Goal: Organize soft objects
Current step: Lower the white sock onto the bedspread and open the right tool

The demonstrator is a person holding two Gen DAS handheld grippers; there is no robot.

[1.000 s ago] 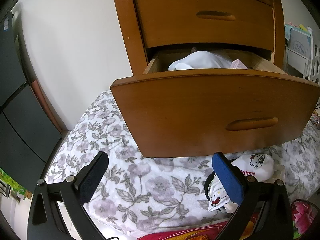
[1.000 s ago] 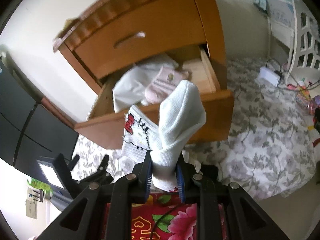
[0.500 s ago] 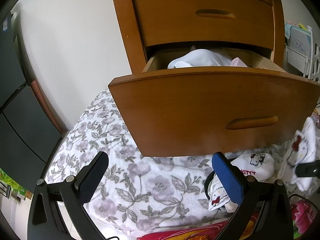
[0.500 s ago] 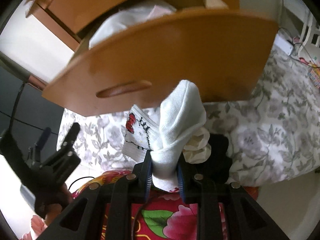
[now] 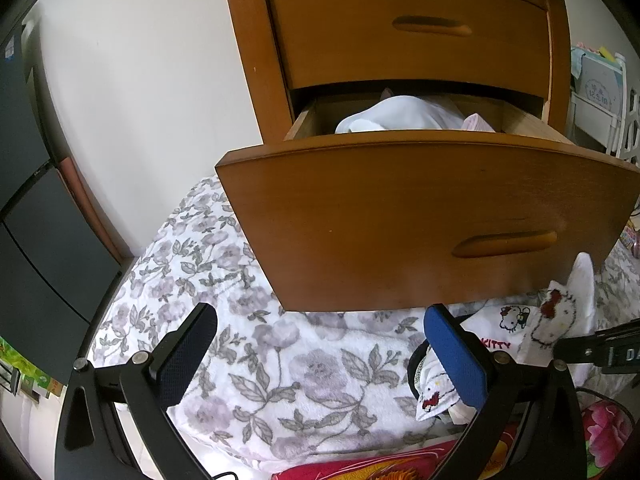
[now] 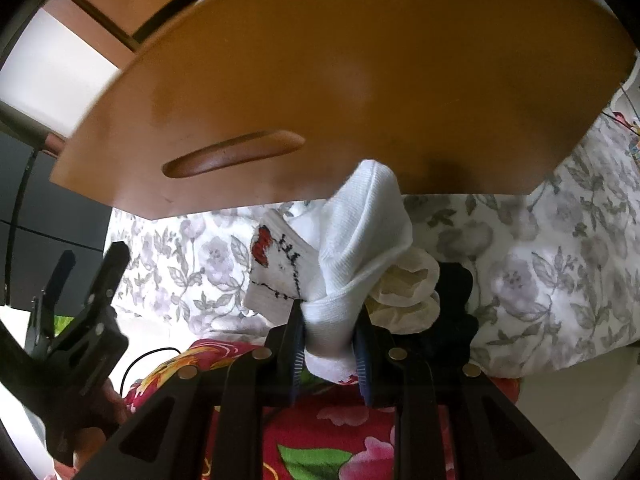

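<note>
Below the open drawer (image 6: 360, 80), right tongs (image 6: 329, 344) pinch a white sock (image 6: 360, 248)

Bed cover (image 5: 304, 364): white with grey-lilac flowers and leaves.
Blanket (image 6: 360, 432): red, pink blossoms, at the near edge.
Wall (image 5: 152, 92): plain white.
Dark cabinet (image 5: 36, 216): far left, panelled.
White rack (image 5: 600, 100): far right.

Open drawer front (image 6: 360, 92) overhanging the bedspread (image 5: 304, 368)
</note>
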